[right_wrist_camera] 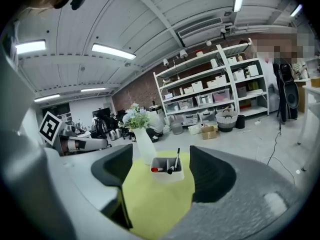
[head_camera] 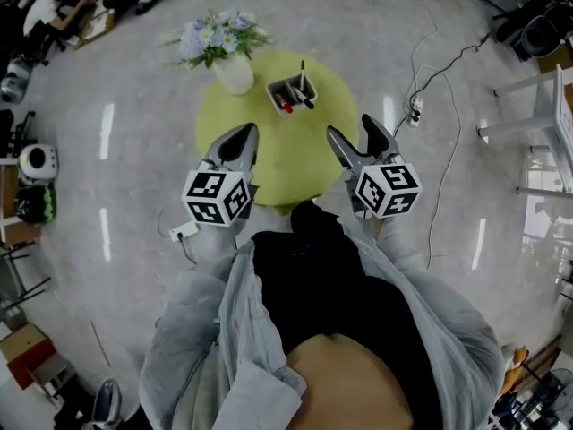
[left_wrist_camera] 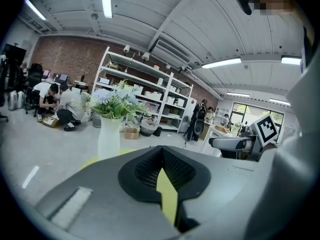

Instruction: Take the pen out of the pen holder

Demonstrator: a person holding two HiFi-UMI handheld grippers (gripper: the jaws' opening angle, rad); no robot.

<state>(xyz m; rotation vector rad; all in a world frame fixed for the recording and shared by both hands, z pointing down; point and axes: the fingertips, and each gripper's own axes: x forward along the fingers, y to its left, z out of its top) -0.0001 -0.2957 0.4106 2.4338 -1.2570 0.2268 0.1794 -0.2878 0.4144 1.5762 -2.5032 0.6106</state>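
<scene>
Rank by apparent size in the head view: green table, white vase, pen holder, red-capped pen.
1. green table, by far the largest.
2. white vase and pen holder: about alike, too close to rank.
3. red-capped pen, smallest, and partly hidden inside the holder.

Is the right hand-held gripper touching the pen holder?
Apart. The head view shows bare green table between the right hand-held gripper and the pen holder.

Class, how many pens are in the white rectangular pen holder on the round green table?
3, all in the white pen holder: a red-capped pen lying left, a short black marker and a thin black pen leaning right. More may be hidden.
</scene>
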